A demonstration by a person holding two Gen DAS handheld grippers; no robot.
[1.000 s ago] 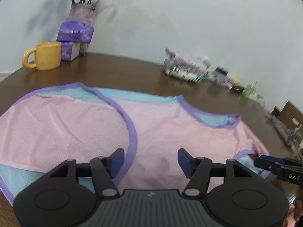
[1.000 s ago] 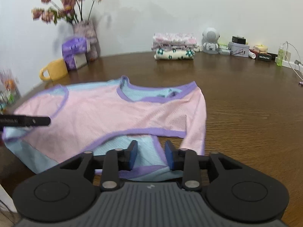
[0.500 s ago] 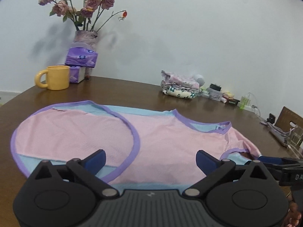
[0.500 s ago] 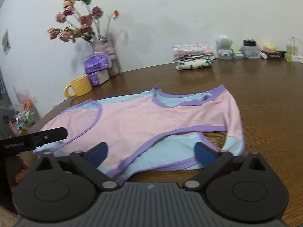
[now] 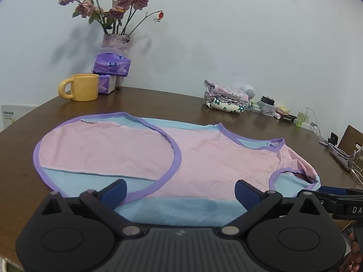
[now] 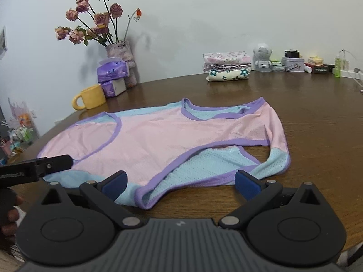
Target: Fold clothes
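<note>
Lying flat near the front edge of the round brown wooden desk (image 6: 317,117), the pink mesh vest with purple trim (image 6: 158,140) stretches left to right, its neck toward the far wall; bare wood stays to its right. The left gripper (image 5: 179,192) and the right gripper (image 6: 180,182) are both spread wide, holding nothing.

Left hand-held gripper (image 5: 179,191) and right hand-held gripper (image 6: 180,184) both gape wide, empty.

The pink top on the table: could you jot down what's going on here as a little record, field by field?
garment: pink top with light blue panels and purple trim, lying flat on the table
fold state: one end already turned over onto the body
left tool: open, holding nothing, at the near edge of the top
right tool: open, holding nothing, at the near edge by an armhole
finished pile: folded clothes stacked by the wall
other items: yellow mug, tissue packs, vase of roses
</note>
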